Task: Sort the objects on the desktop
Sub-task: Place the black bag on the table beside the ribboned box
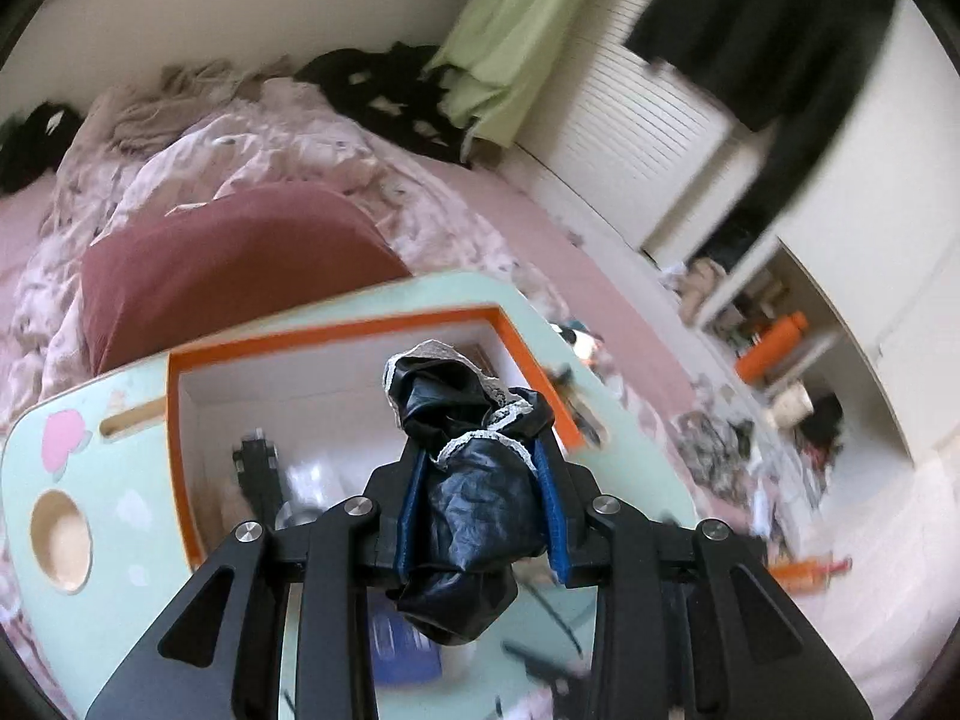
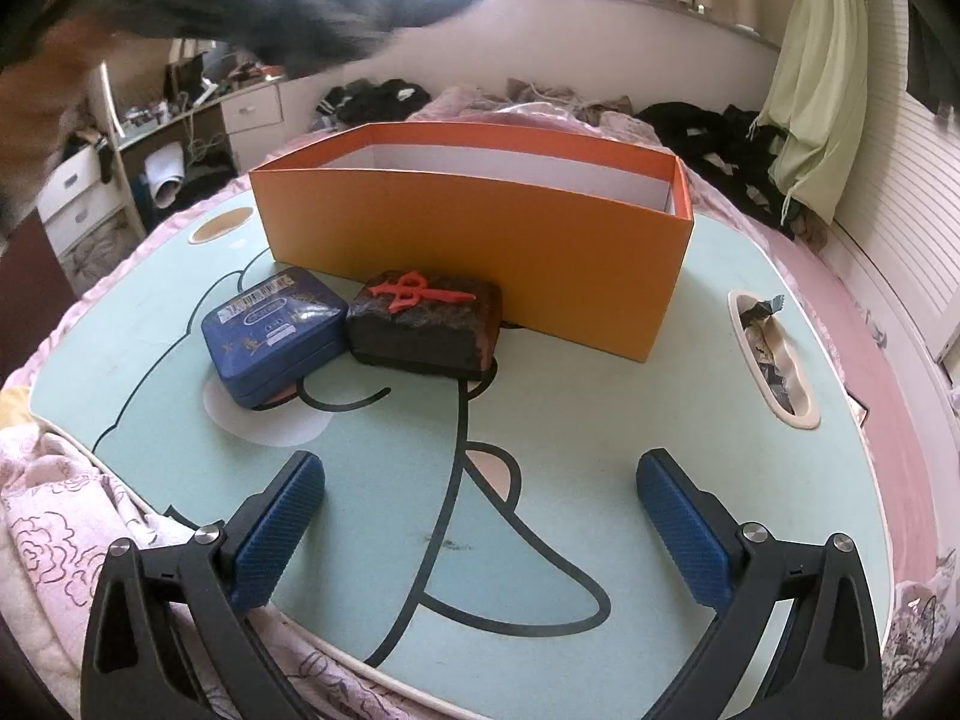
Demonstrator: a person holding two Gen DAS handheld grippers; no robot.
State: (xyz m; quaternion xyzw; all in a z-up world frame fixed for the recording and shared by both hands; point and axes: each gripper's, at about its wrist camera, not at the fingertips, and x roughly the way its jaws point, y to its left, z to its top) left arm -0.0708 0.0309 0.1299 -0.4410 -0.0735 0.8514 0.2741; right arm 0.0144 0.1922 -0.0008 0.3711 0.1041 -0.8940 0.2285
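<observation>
My left gripper (image 1: 480, 450) is shut on a crumpled black glossy pouch (image 1: 474, 516) trimmed with white lace, which hangs between the blue pads above the open orange box (image 1: 336, 329). A black object (image 1: 258, 468) lies inside that box. In the right wrist view the orange box (image 2: 480, 240) stands on the mint-green lap table (image 2: 600, 420). A blue tin (image 2: 276, 330) and a dark brown box with a red character (image 2: 426, 324) sit side by side against its front. My right gripper (image 2: 480, 480) is open and holds nothing, low over the table's near edge.
A slot (image 2: 774, 354) at the table's right holds wrappers, and a round cup hole (image 2: 219, 225) is at the back left. The table rests on a bed with pink bedding (image 2: 48, 516). A dark blurred shape (image 2: 300, 0) crosses the top left.
</observation>
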